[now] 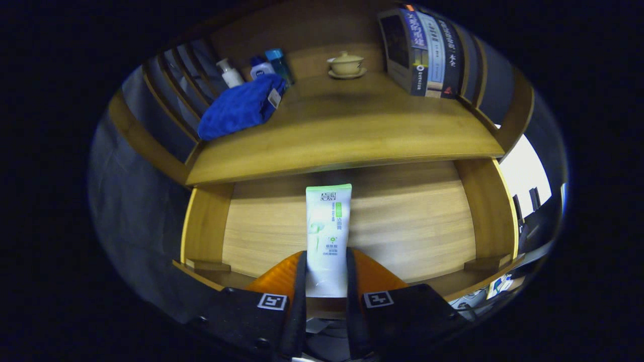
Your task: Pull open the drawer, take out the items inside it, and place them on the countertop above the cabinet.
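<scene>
Starting beyond the hand-held gripper (326, 296) to its left, a blue cloth bundle (240, 106) and several bottles (254, 68) are seen crowded toward the far corner of the surface (352, 136), so that the middle is left bare, seemingly as room for a drop-off. Between the fingers a white-and-green tube (327, 236) is pinched from both sides near its lower end and held upright, its crimped end pointing up, above the open wooden drawer (412, 221); it appears lifted out for transfer. Farther right, a lidded cup on a saucer (346, 64) and a row of books (427, 50) are stood against the back.
</scene>
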A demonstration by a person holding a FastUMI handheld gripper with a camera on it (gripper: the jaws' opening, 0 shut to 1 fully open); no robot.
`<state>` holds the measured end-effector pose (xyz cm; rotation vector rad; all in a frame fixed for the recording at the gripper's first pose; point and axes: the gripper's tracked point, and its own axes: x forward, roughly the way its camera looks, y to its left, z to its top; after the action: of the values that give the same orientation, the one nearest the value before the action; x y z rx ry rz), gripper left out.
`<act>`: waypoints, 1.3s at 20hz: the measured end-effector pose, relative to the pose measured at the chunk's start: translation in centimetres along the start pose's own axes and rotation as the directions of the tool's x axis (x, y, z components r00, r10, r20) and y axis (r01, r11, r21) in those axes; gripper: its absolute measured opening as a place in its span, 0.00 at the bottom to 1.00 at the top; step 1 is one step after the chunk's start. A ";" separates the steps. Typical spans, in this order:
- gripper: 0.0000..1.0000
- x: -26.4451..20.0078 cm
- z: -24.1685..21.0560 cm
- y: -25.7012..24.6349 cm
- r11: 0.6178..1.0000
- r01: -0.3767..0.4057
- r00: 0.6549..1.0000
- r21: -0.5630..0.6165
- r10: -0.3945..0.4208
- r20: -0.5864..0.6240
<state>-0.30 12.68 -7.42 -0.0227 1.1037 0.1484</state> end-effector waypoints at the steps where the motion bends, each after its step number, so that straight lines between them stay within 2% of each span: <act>1: 0.41 -0.9 0.0 -0.2 1.000 -0.007 1.000 -0.003 0.008 0.014; 5: 0.41 -4.0 0.5 -0.2 0.999 -0.049 0.996 0.011 0.048 0.073; 13: 0.41 -6.1 7.9 -1.0 0.999 -0.039 0.964 0.020 0.033 0.263; 20: 0.41 -3.4 13.1 -0.1 0.999 -0.036 0.946 0.014 0.029 0.322; 26: 0.41 0.5 16.9 -1.0 0.999 0.011 0.936 0.041 -0.025 0.350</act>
<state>15.01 13.28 -0.30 0.0276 0.7484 0.1092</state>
